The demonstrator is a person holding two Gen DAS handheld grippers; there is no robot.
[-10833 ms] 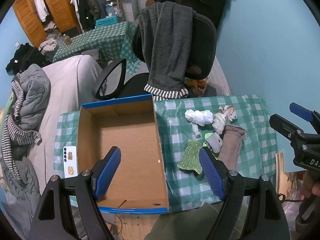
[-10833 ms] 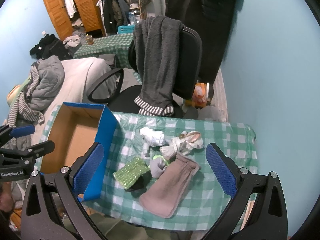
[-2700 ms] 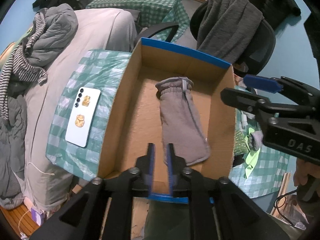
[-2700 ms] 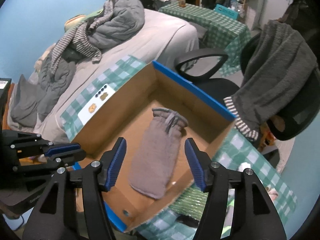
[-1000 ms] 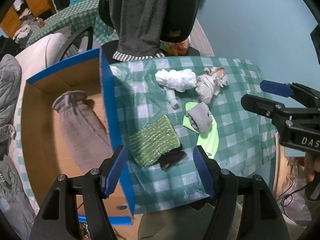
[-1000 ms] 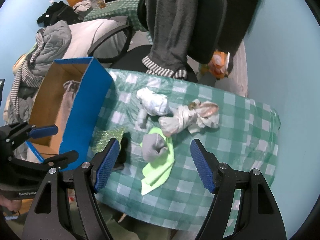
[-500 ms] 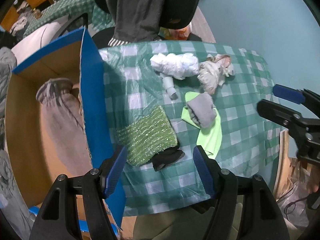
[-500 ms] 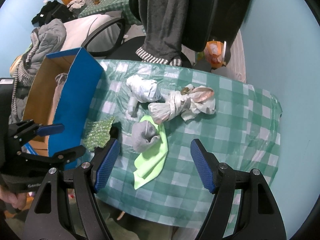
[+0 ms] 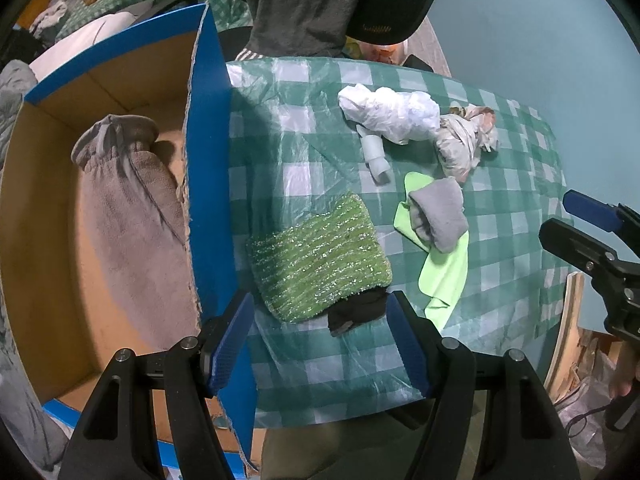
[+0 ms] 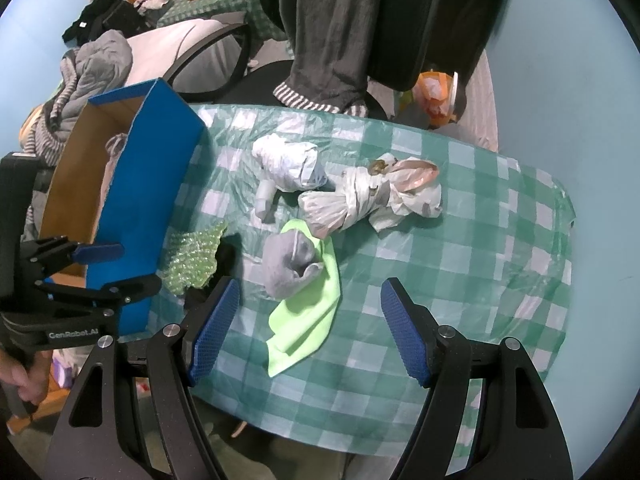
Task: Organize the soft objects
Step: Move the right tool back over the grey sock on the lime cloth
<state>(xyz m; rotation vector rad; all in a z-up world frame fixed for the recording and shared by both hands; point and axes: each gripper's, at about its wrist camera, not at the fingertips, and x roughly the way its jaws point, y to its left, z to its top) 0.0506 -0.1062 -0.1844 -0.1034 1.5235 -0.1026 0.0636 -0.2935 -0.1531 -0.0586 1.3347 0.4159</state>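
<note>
While the grey pouch (image 9: 128, 216) is lying in the box (image 9: 208, 128) at frame left, both the left gripper (image 9: 320, 336) and right gripper (image 10: 306, 320) are hanging wide apart, empty, over the green sponge (image 9: 320, 256) and lime cloth (image 10: 308, 320)

Blue box wall (image 9: 208, 184) rising close left of the sparkly green cloth (image 9: 320, 258), bare checked tablecloth (image 10: 460, 280) free on the right, bundles (image 10: 360, 196) crowding the far side, chair (image 10: 384, 20) beyond
</note>
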